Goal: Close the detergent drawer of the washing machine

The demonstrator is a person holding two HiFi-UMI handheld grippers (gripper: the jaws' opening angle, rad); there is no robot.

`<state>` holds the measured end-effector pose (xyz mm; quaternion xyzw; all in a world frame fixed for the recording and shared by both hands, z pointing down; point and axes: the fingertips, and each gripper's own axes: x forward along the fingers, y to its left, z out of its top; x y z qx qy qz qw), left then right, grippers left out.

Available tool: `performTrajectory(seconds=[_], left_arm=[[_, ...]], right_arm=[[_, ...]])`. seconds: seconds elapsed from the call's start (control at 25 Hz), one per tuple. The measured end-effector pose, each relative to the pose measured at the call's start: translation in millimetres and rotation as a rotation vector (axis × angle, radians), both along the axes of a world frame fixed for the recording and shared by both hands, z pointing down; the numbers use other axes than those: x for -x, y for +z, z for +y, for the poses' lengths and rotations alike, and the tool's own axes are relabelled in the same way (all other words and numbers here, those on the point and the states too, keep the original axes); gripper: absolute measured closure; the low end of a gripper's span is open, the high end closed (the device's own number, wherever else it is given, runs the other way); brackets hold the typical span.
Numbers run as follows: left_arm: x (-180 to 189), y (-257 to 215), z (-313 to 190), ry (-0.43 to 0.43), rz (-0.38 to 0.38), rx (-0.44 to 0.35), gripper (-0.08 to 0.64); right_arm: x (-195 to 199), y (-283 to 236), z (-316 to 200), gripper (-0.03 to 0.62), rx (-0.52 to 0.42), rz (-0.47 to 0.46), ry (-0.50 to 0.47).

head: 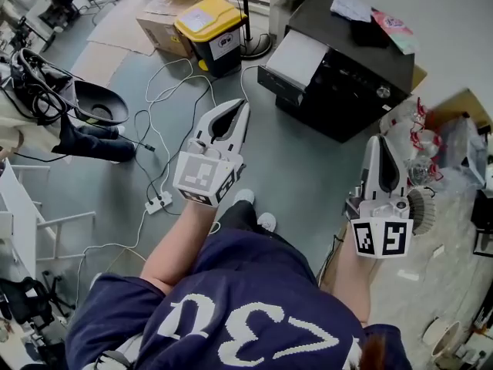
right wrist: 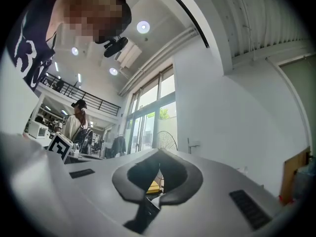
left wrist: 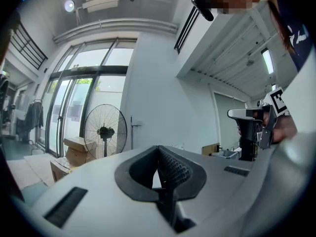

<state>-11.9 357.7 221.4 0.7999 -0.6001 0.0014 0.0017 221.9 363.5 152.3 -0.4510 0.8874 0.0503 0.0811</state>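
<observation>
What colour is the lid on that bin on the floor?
Yellow. The lid shows best in the head view.

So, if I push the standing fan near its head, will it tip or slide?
Probably tip: the fan carries its wide head on a thin pole. Its round base looks flat, so a low push may slide it. The wire cage likely bends easily.

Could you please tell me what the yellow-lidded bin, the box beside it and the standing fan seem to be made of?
Bin: probably plastic, judging by the smooth yellow lid with moulded, rounded corners on a black body.
Box: cardboard, matte brown with flat folded faces.
Fan: the guard looks like thin dark wire, likely metal, but it is too small to be sure.
</observation>
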Motion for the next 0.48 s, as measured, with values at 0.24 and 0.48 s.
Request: performTrajectory(seconds=[0.24,0.48], left_arm=[[10.0,7.3,-29.8,0.002,0.009,-0.001,0.54],[31.1,9.1,-84.8,0.043,-0.01,-0.013,0.54]], right_arm=[[13.0,5.6,-25.8,0.577,0.002,0.0,0.0],[43.0,9.0,-71.3,0.577,0.009,0.007,0.033]])
